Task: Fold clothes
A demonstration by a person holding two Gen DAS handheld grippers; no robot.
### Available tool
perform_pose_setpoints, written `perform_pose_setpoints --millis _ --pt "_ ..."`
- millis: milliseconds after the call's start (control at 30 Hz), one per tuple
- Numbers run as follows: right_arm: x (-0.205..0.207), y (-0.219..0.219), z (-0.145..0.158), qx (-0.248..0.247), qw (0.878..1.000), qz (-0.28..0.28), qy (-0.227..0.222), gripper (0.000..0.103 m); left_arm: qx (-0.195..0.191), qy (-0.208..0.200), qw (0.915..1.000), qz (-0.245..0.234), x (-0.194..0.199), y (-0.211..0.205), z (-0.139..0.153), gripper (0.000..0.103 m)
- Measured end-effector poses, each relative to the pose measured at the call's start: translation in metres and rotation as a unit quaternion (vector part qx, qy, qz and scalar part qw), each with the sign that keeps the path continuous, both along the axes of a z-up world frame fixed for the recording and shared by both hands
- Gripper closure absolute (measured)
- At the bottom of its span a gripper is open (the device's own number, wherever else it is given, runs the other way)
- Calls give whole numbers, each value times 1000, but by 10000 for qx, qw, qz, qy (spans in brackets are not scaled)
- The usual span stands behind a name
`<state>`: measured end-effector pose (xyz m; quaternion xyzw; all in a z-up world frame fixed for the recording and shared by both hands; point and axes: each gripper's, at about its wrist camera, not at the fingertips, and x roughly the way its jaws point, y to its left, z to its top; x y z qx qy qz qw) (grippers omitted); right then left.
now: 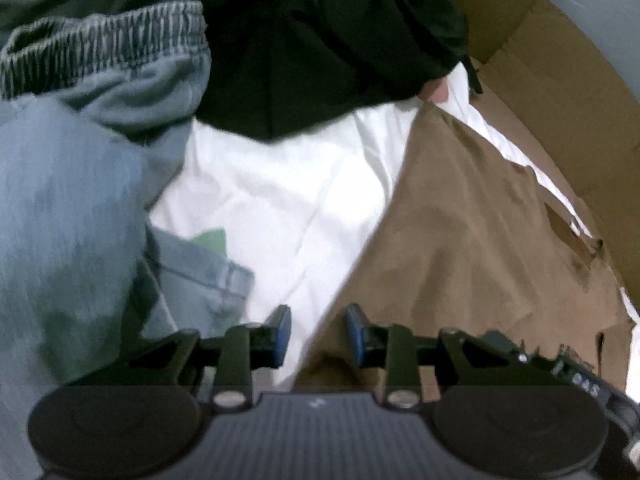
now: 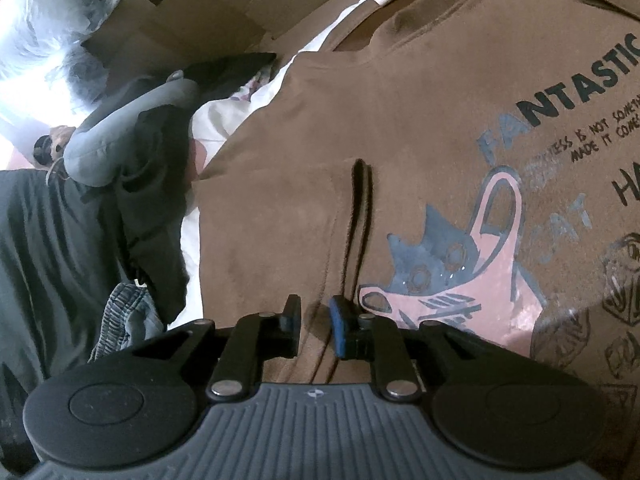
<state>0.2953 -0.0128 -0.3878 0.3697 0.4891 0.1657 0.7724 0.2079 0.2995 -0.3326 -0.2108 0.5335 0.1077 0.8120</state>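
With both the left gripper [image 1: 319,334] and the right gripper [image 2: 315,326] parted and holding nothing, the brown printed cotton T-shirt [image 2: 420,128] filling the frame's right could bunch along its centre crease if pinched unevenly.

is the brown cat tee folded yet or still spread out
Mostly spread: the brown tee lies print-up with collar and cat graphic showing; only one raised crease.

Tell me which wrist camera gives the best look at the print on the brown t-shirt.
The right wrist view. There the brown t-shirt fills most of the frame, with the cat graphic and "FANTASTIC" lettering readable just beyond the open right tongs. The left wrist view shows only a plain, blurred part of the shirt, no print.
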Motion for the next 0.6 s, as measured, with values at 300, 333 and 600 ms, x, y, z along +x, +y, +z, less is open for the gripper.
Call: perform_pose_setpoints --millis 300,333,600 --pt "3 -11 7 -123 9997 -168 -133 103 65 -18 10000 -35 -12 -14 -5 71" --pt "4 -12 7 -86 9998 -172 -113 103 80 -25 10000 -19 -12 -14 -7 71" --pt "19 -26 10 -85 9989 -451 -77 85 163 -14 9998 66 -9 -16 -14 72"
